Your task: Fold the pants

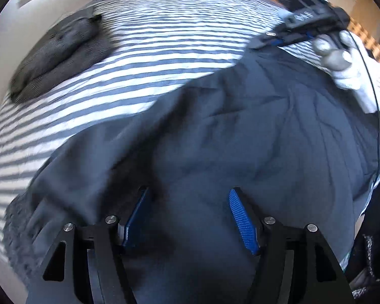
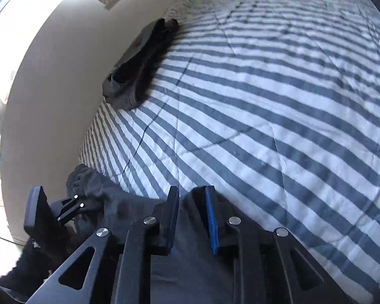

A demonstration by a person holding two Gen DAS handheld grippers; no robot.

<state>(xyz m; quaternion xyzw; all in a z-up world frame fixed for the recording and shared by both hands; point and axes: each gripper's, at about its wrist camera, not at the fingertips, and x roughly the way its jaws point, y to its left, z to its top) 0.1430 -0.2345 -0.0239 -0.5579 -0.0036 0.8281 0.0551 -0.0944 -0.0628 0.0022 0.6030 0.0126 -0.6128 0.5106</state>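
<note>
The dark navy cloth pants [image 1: 240, 139] look matt and softly creased. The blue-and-white striped quilted bedcover [image 2: 266, 101] is stitched cotton-like fabric. The folded dark grey garment [image 1: 60, 53] seems coarser, perhaps knitted, though blurred. The left gripper [image 1: 190, 217] has matt black plastic arms, ribbed blue rubbery pads [image 1: 243, 223], and shiny metal pins.

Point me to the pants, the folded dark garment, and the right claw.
pants [image 1: 240, 139], left wrist view, middle of the spread dark blue fabric.
folded dark garment [image 2: 139, 68], right wrist view, centre of the pile by the bed edge.
right claw [image 2: 192, 217], right wrist view, gap between its fingertips.
</note>
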